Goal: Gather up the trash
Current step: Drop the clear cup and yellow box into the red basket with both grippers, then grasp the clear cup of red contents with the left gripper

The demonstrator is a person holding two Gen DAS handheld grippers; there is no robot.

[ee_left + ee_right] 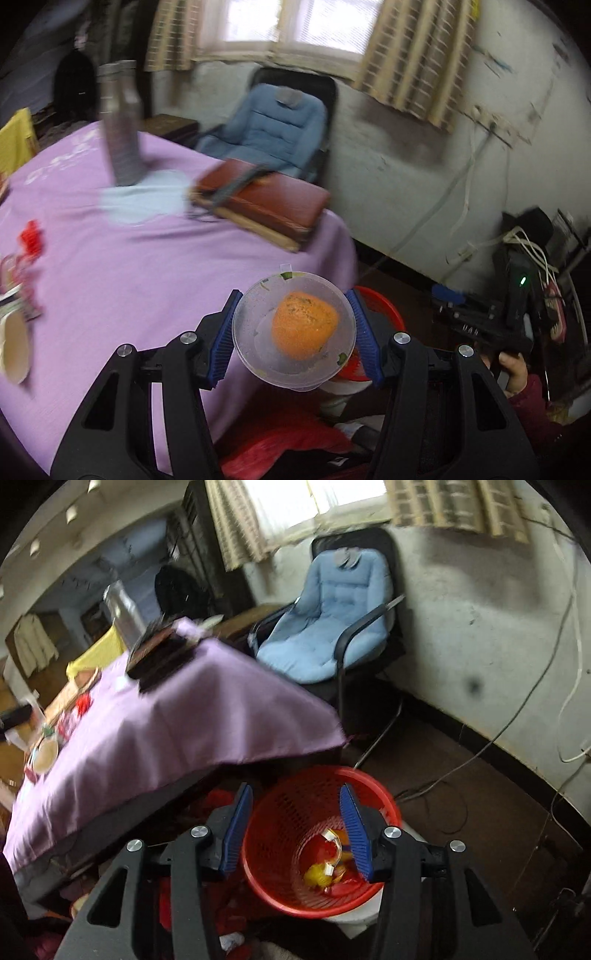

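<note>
My left gripper (294, 334) is shut on a clear plastic container (258, 325) with an orange food lump (304, 325) inside, held past the table's near corner above the red mesh bin (380, 306). My right gripper (297, 830) is open and empty, its fingers spread just above the red mesh bin (295, 812). The bin holds yellow, red and clear wrappers (328, 871). More trash lies on the purple-clothed table: a red wrapper (33, 236) and a paper cup (14, 347) at the left edge.
On the table (129, 266) stand a steel bottle (120, 125), a blue cloth (147, 195) and a brown book (266, 199). A blue cushioned chair (332, 620) stands behind. Cables (480, 753) run along the floor and wall. Red clothes (295, 439) lie under the table.
</note>
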